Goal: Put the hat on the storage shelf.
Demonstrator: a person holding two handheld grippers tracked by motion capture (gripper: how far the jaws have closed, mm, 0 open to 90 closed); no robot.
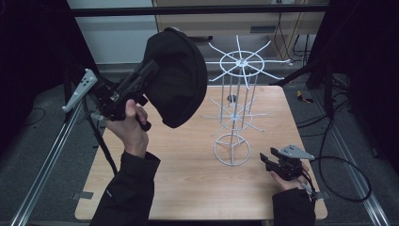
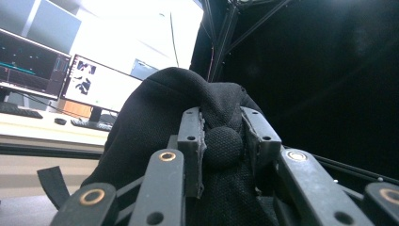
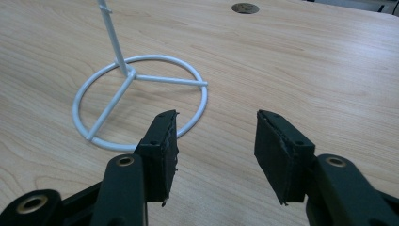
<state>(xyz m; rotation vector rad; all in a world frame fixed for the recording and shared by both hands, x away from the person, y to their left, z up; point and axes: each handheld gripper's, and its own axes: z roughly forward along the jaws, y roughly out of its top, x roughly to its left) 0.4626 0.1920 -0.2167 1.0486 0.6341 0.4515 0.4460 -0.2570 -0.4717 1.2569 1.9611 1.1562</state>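
Closest to the lens in the left gripper view are that gripper's own two black jaws, pinched onto a little knob of fabric on the black cap [image 2: 188,117], probably the button at its crown. So the left gripper [image 1: 141,77] is clamped on the cap, no gap showing around the bump.

From the high view, the cap [image 1: 179,75] hangs up in the air over the table's back left area, crown toward the jaws and the open side facing right and down, roughly toward the white wire rack [image 1: 237,94]. The rack stands upright mid-table, its long axis vertical, with spoked arms near the top and a ring base below. The cap sits just left of the top spokes, at about their height (can't tell whether it's touching any, looks slightly apart).

The right gripper [image 1: 275,160] rests low near the table's [image 1: 188,188] front right, jaws standing apart with nothing between them, pointed at the ring base [image 3: 141,101].

My guess is the cap goes onto one of the rack's arms, so the left hand is clearly the nearer one and needs to travel rightward.
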